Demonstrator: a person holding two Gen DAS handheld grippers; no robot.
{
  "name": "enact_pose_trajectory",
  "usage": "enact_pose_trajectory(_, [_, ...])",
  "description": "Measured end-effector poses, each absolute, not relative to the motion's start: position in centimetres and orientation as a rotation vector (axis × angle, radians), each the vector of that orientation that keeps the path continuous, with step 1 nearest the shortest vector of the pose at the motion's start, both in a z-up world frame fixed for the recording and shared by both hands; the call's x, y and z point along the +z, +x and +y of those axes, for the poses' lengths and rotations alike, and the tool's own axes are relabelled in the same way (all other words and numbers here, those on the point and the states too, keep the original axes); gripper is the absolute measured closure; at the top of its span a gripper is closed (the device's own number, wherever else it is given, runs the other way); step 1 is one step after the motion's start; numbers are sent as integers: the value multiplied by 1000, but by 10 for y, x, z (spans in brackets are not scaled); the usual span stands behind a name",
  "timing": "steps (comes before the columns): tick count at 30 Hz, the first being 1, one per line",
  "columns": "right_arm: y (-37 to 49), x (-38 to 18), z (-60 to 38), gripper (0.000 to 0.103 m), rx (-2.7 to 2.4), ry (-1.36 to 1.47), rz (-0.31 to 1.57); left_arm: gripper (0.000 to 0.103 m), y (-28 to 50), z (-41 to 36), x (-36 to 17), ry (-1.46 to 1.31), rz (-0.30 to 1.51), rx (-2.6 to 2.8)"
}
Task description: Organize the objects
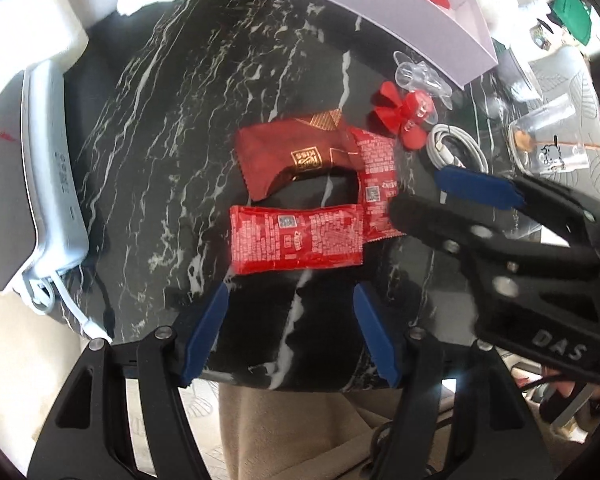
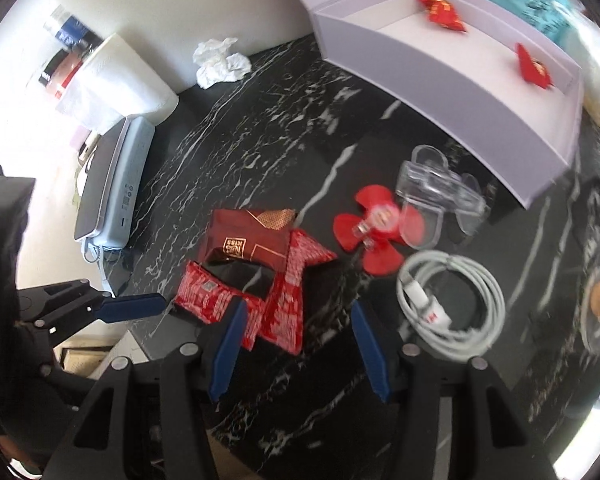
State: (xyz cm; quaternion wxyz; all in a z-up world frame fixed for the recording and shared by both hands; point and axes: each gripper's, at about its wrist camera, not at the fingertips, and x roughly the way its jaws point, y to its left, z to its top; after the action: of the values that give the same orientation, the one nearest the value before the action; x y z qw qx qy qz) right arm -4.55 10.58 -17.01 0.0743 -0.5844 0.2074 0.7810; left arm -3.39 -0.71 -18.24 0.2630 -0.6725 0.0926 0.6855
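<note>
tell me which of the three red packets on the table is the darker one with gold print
The dark red packet, farthest from both grippers; the two bright red ketchup sachets carry white print.

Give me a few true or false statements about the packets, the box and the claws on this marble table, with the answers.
1. Two red items lie inside the pale box. True.
2. The left claw is clamped on a ketchup packet. False: it is open, with nothing between its pads.
3. The white cable is coiled. True.
4. The dark red snack packet is already in the box. False: it lies on the table.
5. The right claw holds the red fan. False: it holds nothing.
</note>
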Motion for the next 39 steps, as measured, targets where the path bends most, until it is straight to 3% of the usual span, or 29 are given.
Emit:
enact_pose_trajectory(3, [-54, -181, 107, 72, 2331, -1817, 629, 36, -34, -6, -185, -1817, 260, 1852])
enact_pose_trajectory(5, [-56, -184, 110, 76, 2347, -1807, 653, 29, -36, -5, -185, -1813, 241, 1848])
enact_pose_trajectory(7, [-57, -186, 111, 90, 2355, -1815, 665, 26, -37, -1, -187, -1812, 230, 1846])
enact_pose_trajectory(9, [-55, -187, 113, 93, 2354, -1798, 675, 21, -39, 2, -188, -1809, 228, 1854])
enact_pose_trajectory(15, [-39, -182, 114, 95, 2335, -1786, 631, 9, -36, 22, -192, -1793, 299, 1898])
enact_pose_trajectory(19, [-20, -179, 122, 95, 2310, -1773, 683, 9, -30, 33, -196, -1792, 375, 1953])
enact_pose_trajectory(20, [-17, -178, 122, 95, 2154, -1622, 812, 9, -28, 37, -198, -1794, 390, 1967])
enact_pose_trajectory(28, [2, -180, 132, 95, 2112, -1600, 865, 8, -26, 49, -203, -1771, 432, 2050])
enact_pose_trajectory(31, [7, -177, 134, 95, 2118, -1585, 875, 22, -25, 53, -198, -1732, 424, 2072])
enact_pose_trajectory(32, [7, -177, 134, 95, 2121, -1583, 875, 33, -25, 54, -197, -1720, 420, 2079])
enact_pose_trajectory(34, [8, -177, 134, 95, 2123, -1582, 878, 39, -27, 57, -195, -1718, 395, 2086])
enact_pose_trajectory(39, [10, -175, 135, 95, 2130, -1574, 883, 66, -35, 56, -192, -1717, 276, 2094])
